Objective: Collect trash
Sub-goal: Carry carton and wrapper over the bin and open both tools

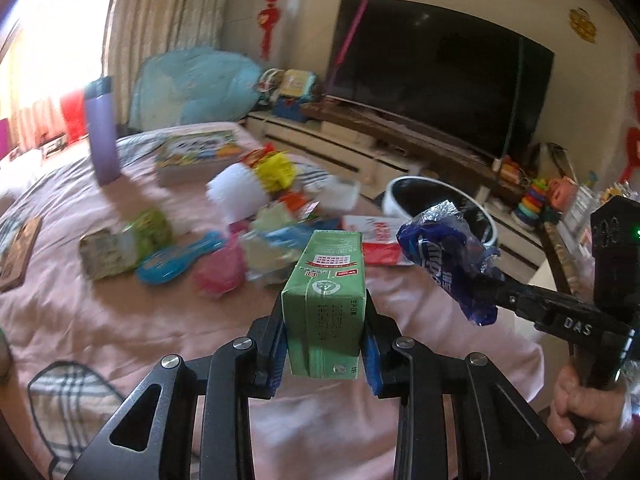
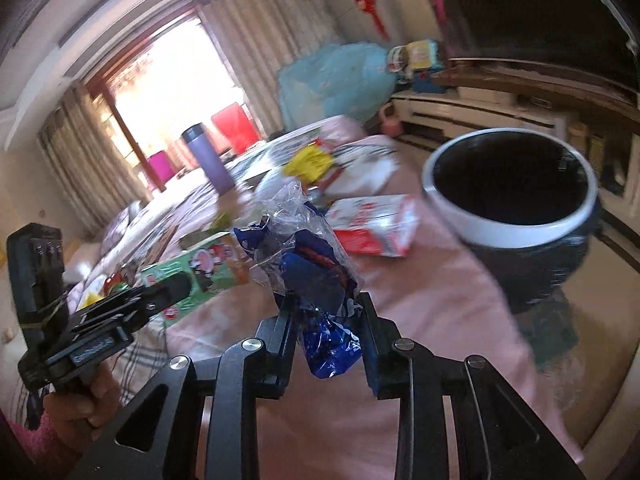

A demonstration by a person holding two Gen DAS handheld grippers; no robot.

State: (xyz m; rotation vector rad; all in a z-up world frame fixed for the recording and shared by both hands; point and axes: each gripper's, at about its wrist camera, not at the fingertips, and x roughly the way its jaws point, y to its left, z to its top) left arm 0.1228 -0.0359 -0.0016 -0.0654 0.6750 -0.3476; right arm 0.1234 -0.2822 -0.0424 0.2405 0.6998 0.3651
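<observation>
My left gripper (image 1: 325, 312) is shut on a green drink carton (image 1: 326, 304) and holds it above the pink bedspread (image 1: 120, 312). The carton also shows in the right wrist view (image 2: 200, 272), with the left gripper (image 2: 176, 288) around it. My right gripper (image 2: 326, 304) is shut on a crumpled blue snack wrapper (image 2: 316, 280). In the left wrist view the right gripper (image 1: 486, 290) holds the wrapper (image 1: 448, 256) in front of the trash bin. The black trash bin with a white rim (image 2: 516, 200) stands past the bed's edge; it also shows in the left wrist view (image 1: 440, 196).
Several wrappers and packets (image 1: 260, 216) lie in a heap on the bed, with a red and white carton (image 2: 372, 224), a blue brush (image 1: 176, 260), a purple flask (image 1: 102, 136) and a picture book (image 1: 200, 152). A TV (image 1: 440, 72) on a low cabinet stands behind.
</observation>
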